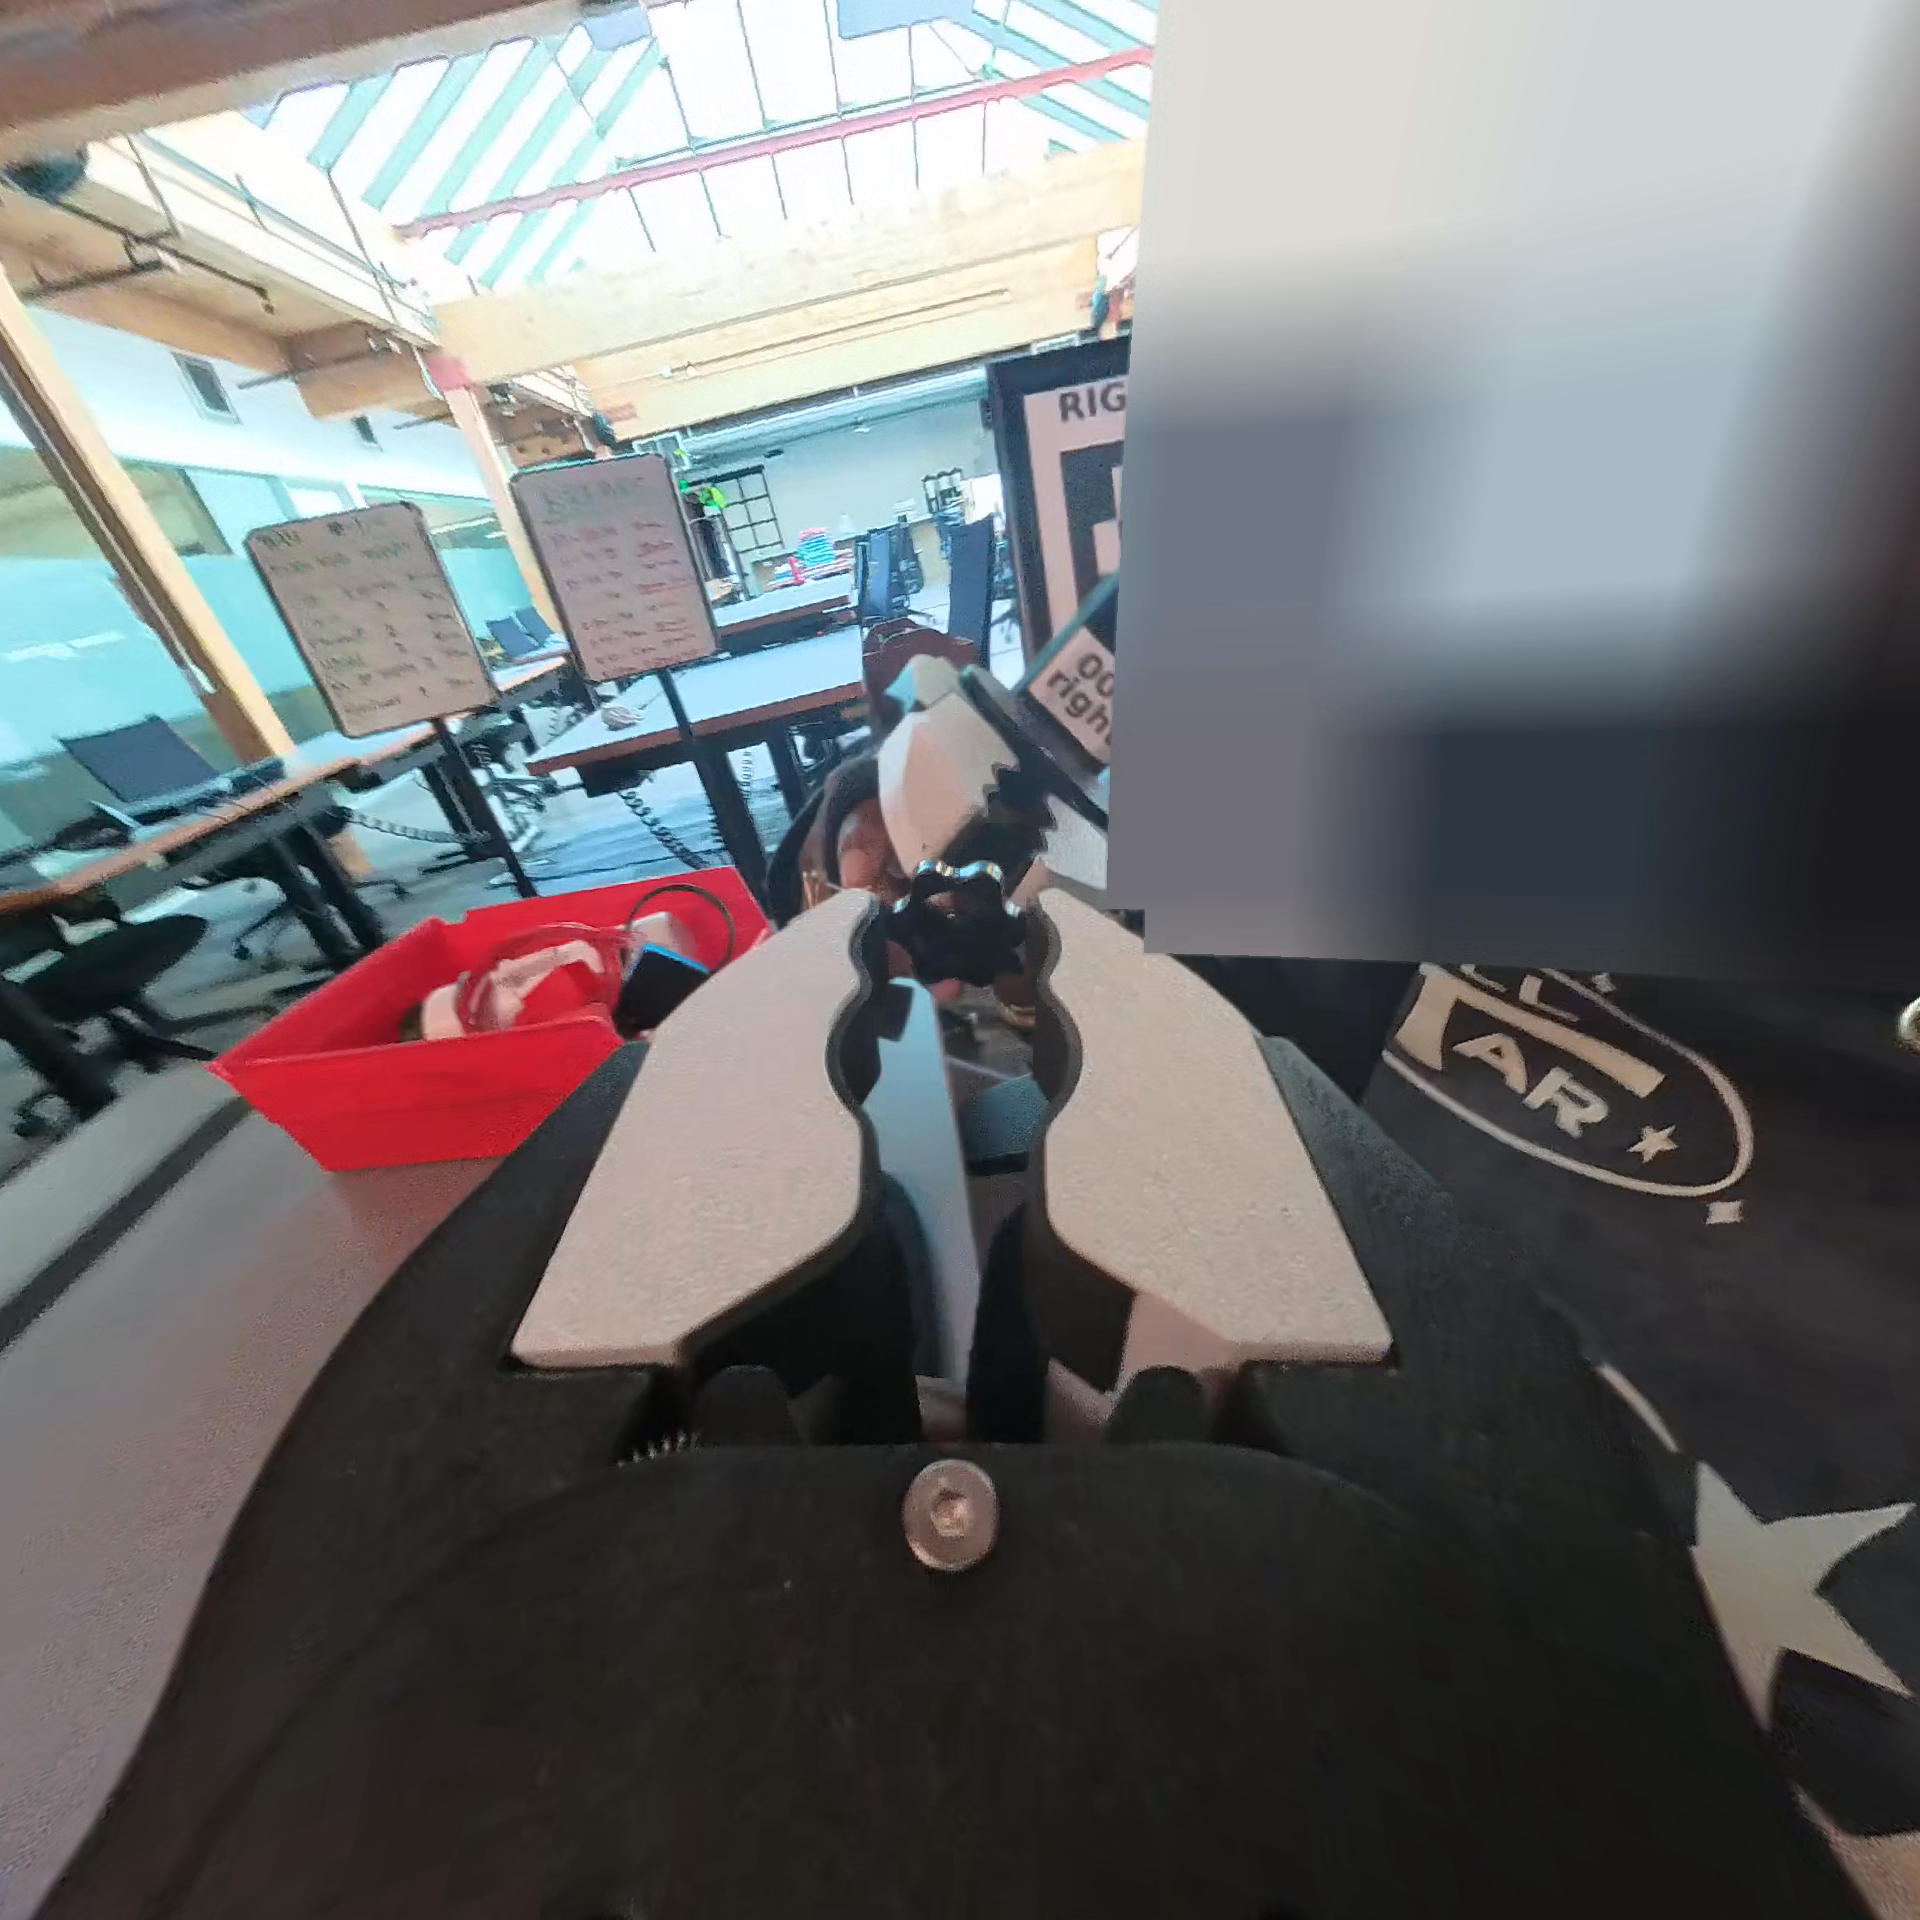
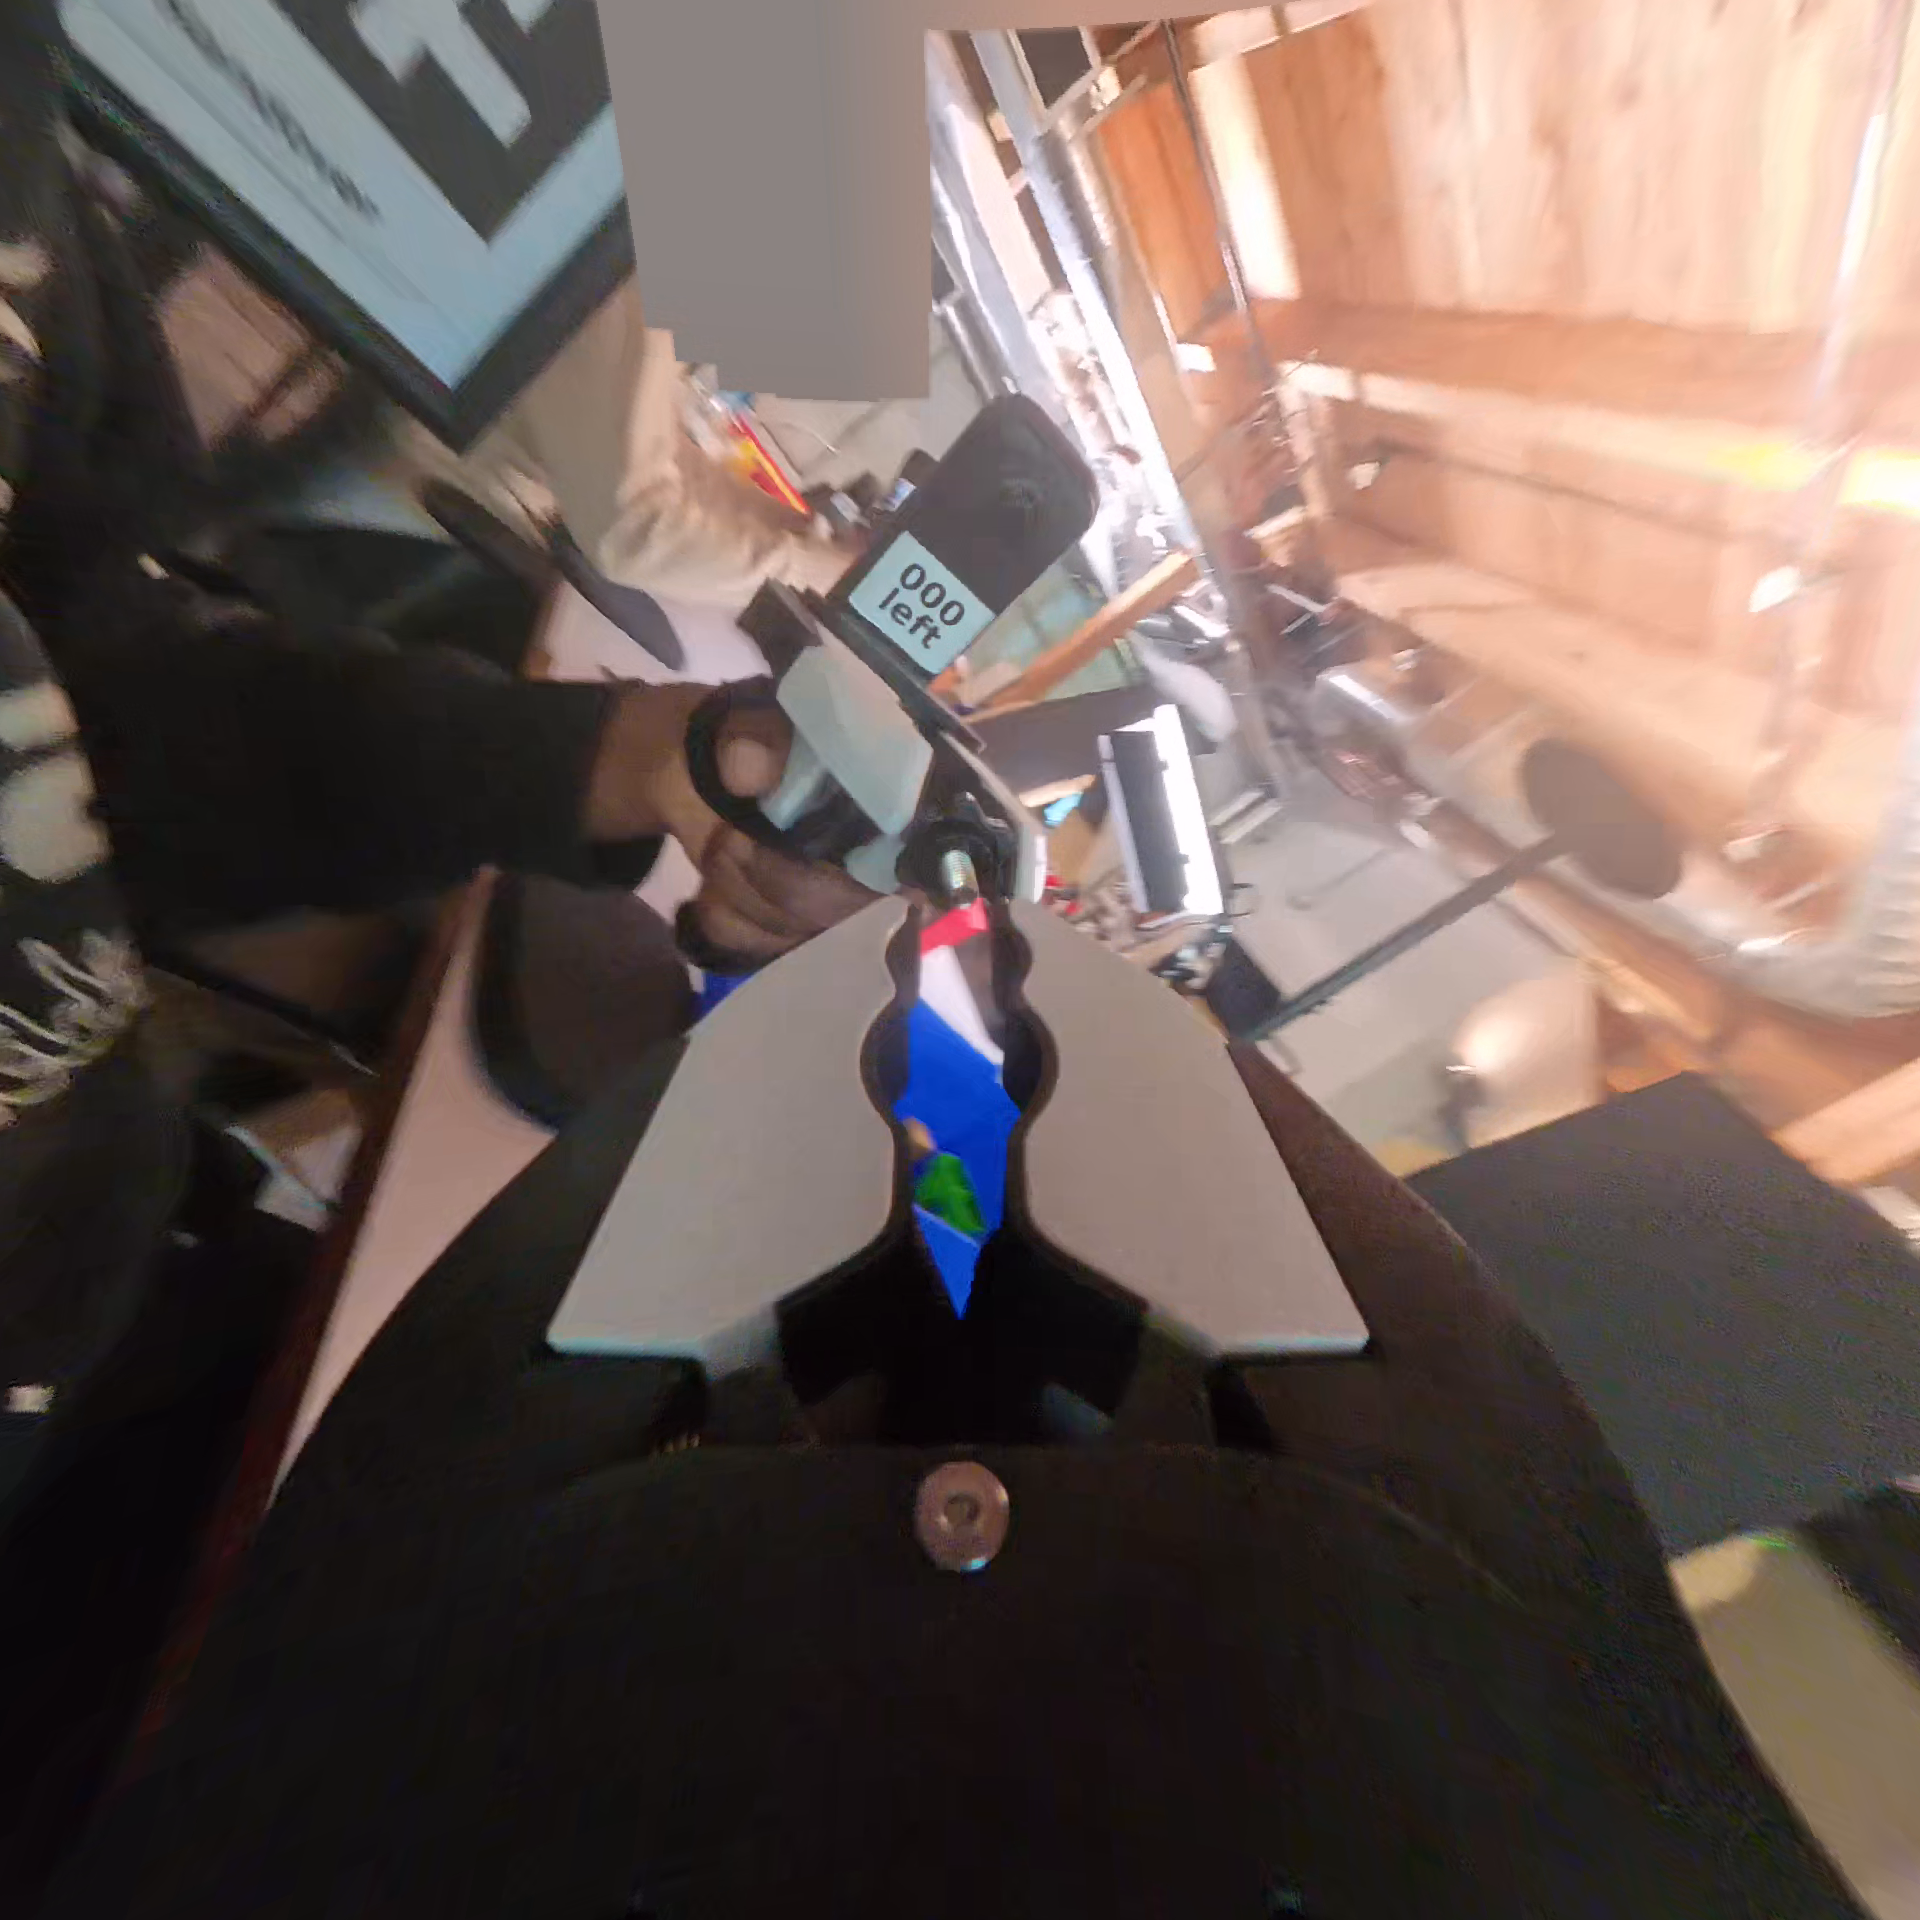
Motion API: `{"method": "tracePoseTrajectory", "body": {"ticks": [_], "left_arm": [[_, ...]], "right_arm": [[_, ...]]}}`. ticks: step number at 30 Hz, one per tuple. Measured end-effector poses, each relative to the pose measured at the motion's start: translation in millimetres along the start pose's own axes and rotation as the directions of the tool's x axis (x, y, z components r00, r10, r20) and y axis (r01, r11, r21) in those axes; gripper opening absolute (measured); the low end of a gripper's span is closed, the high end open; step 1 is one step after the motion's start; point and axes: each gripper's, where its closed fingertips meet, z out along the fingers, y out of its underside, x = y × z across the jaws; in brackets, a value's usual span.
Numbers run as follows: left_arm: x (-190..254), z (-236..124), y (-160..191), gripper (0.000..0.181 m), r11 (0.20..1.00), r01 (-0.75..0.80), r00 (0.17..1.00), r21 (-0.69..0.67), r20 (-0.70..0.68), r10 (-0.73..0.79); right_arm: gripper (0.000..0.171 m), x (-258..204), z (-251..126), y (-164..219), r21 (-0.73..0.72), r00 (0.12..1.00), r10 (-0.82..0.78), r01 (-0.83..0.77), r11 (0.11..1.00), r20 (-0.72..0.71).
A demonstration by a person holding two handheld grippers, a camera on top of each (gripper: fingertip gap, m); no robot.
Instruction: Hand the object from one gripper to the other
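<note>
The object is a thin flat packet, blue with white, red and green patches (image 2: 956, 1122). It sits between the fingers of my right gripper (image 2: 956, 914), whose jaws are nearly closed on it. In the left wrist view it shows edge-on as a pale strip (image 1: 925, 1143) in the gap of my left gripper (image 1: 956, 925), whose jaws stand apart around it. The two grippers face each other, tips close. The right gripper's body and black knob (image 1: 935, 769) show just past the left tips. The left gripper's body (image 2: 873, 748) is held by a hand (image 2: 665, 769).
A red bin (image 1: 416, 1081) with small items stands on the grey table (image 1: 156, 1299) to the left. The person's dark printed clothing (image 1: 1558, 1091) fills the right side. Two whiteboards (image 1: 369, 613) and desks stand farther back.
</note>
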Motion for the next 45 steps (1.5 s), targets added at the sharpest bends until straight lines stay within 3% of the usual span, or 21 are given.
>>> {"method": "tracePoseTrajectory", "body": {"ticks": [6, 15, 18, 20, 24, 31, 34, 39, 43, 45], "left_arm": [[-3, 1, 7, 0.024, 0.996, 0.086, 0.996, -0.028, -0.014, -0.087], [3, 4, 7, 0.024, 0.996, 0.080, 0.996, -0.025, -0.049, -0.081], [4, 3, 2, 0.031, 0.997, -0.071, 0.997, 0.024, -0.023, 0.071], [7, 1, -1, 0.042, 0.980, -0.193, 0.981, 0.046, 0.000, 0.193], [2, -1, 0, 0.043, 0.929, -0.370, 0.925, -0.019, 0.091, 0.370], [0, 4, 3, 0.041, 0.909, -0.413, 0.902, -0.048, 0.114, 0.416], [1, 4, 4, 0.025, 0.909, -0.413, 0.903, -0.056, 0.103, 0.416], [3, 4, 5, 0.023, 0.944, -0.325, 0.942, -0.058, 0.071, 0.329], [1, 1, -2, 0.022, 0.994, -0.112, 0.993, 0.002, 0.032, 0.112], [-1, -1, -2, 0.022, 0.999, -0.031, 0.999, 0.013, 0.007, 0.031]], "right_arm": [[0.015, 0, 1, -1, -0.013, 0.987, -0.149, 0.148, 0.989, -0.056], [0.006, -5, 3, 2, -0.046, 0.981, -0.193, 0.191, 0.980, -0.032], [0.006, 0, 3, 1, -0.028, 0.998, -0.061, 0.060, 0.998, -0.034], [0.006, 2, 4, 2, -0.024, 0.989, 0.148, -0.148, 0.989, 0.021], [0.006, 1, 2, -1, -0.015, 0.834, 0.528, -0.532, 0.846, 0.160], [0.006, -2, 2, -1, -0.035, 0.765, 0.608, -0.616, 0.787, 0.212], [0.006, -4, 3, -2, -0.043, 0.764, 0.607, -0.614, 0.788, 0.218], [0.006, -4, 3, -3, -0.021, 0.804, 0.557, -0.565, 0.825, 0.207], [0.018, 3, 0, -5, 0.058, 0.977, 0.208, -0.211, 0.976, 0.057], [0.021, 6, -1, -4, 0.034, 0.999, 0.030, -0.029, 0.999, -0.021]]}}
